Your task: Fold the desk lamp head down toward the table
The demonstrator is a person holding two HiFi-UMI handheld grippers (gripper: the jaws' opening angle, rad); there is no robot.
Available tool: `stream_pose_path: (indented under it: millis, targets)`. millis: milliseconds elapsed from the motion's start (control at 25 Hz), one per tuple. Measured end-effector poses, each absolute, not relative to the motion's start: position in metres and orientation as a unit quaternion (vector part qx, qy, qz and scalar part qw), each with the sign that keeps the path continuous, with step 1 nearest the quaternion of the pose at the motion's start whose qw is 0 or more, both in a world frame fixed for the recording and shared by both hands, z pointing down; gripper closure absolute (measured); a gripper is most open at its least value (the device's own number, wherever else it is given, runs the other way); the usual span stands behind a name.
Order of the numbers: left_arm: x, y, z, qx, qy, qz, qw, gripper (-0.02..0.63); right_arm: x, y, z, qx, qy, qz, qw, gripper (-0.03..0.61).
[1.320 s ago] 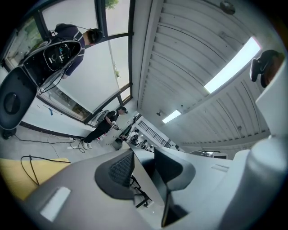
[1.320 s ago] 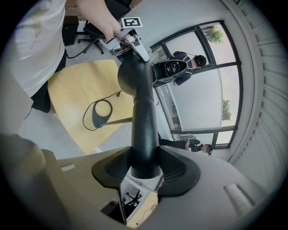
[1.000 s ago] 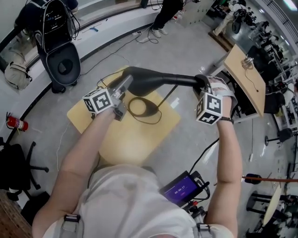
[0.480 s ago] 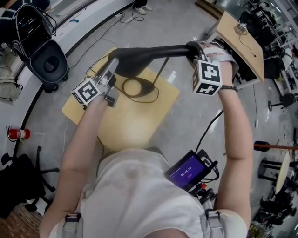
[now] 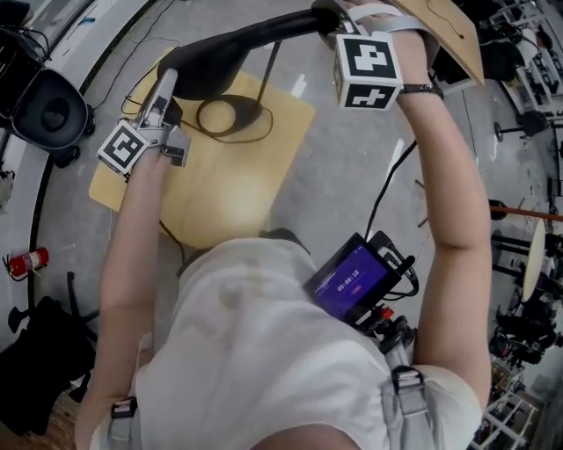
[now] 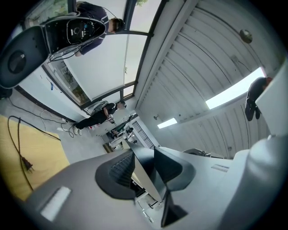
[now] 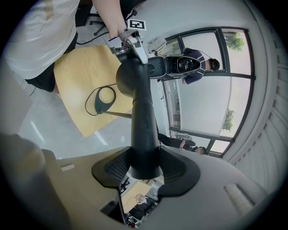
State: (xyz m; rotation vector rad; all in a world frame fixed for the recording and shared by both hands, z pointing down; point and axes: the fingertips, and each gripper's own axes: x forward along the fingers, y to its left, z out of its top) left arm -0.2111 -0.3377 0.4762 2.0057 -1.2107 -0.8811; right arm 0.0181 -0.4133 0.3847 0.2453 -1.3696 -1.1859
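The black desk lamp head stretches across above the small wooden table. Its ring base lies on the tabletop, and a thin rod rises from it. My left gripper is shut on the wide outer end of the head; a thin edge of it sits between the pads. My right gripper is shut on the narrow neck end. In the right gripper view the tapered lamp head runs from my right gripper out to the left gripper, above the base.
A black cable loops round the base, and its plug lies on the table. A black seat-like unit stands on the floor at left, with a fire extinguisher below. Another wooden table is at top right. A purple-screened device hangs at the person's waist.
Both grippers and the lamp sit higher and further left in the head view. The end of the lamp head in my left gripper has sunk relative to the neck end.
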Motion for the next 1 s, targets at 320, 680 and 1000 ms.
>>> stream_pose_path:
  millis: [320, 680, 1000]
  targets:
    - [-0.194, -0.334, 0.483, 0.756, -0.423, -0.380, 0.324, 0.482, 0.019, -0.407, 0.381, 0.094, -0.571, -0.532, 0.619, 0.371]
    - [-0.177, -0.340, 0.509, 0.738, -0.390, -0.417, 0.360, 0.476, 0.022, -0.407, 0.377, 0.079, -0.526, -0.556, 0.638, 0.370]
    - [-0.169, -0.338, 0.533, 0.721, -0.377, -0.435, 0.386, 0.472, 0.014, -0.400, 0.375, 0.065, -0.487, -0.581, 0.649, 0.368]
